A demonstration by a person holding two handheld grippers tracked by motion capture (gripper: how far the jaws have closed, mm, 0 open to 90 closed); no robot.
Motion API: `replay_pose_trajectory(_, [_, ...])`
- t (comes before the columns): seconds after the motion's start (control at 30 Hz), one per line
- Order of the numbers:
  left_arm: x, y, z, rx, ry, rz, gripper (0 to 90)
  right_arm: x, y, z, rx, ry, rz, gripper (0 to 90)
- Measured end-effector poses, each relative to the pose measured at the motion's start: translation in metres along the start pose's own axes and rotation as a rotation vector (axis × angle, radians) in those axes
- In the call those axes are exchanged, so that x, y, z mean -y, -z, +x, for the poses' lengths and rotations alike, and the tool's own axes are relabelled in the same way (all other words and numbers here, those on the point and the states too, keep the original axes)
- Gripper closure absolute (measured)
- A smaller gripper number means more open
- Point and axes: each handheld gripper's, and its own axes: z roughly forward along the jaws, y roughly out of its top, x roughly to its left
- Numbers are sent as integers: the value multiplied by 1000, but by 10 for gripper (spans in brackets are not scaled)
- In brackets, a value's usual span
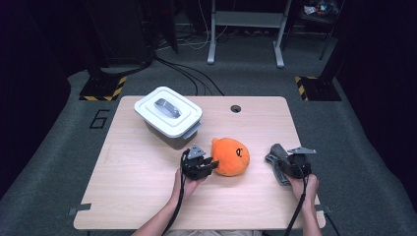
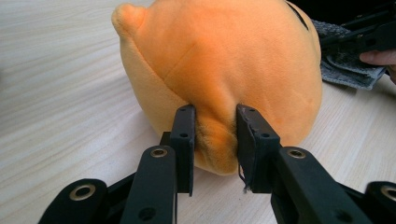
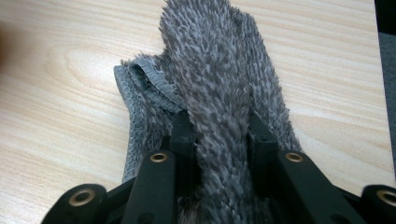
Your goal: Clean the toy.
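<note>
One orange plush toy (image 1: pixel 231 156) sat mid-table, a fold of it pinched by the left gripper (image 2: pixel 215 140). One grey cloth (image 3: pixel 219 79) lay near the right edge, bunched between the right gripper (image 3: pixel 219 135), apparently clamped. One lidded white box (image 1: pixel 168 116) stood far left. The gripper views revealed both pinches.

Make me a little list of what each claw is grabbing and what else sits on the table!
left claw: shut, pinching a fold of the orange plush toy
right claw: shut on a bunched ridge of the grey fuzzy cloth
toy's place: resting on the wooden table, near the middle
cloth's place: on the table, to the right of the toy
other thing: white lidded box with a grey handle, at the back left
box lid: on
</note>
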Motion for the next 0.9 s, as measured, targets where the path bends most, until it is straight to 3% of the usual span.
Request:
replay_pose_trajectory(0.23, [-1, 0, 0, -1, -4, 1, 694, 1, 9, -5, -73, -57, -31, 698])
replay_pose_trajectory(0.9, [-5, -1, -1, -2, -9, 4, 694, -36, 46, 17, -182, -23, -149, 696])
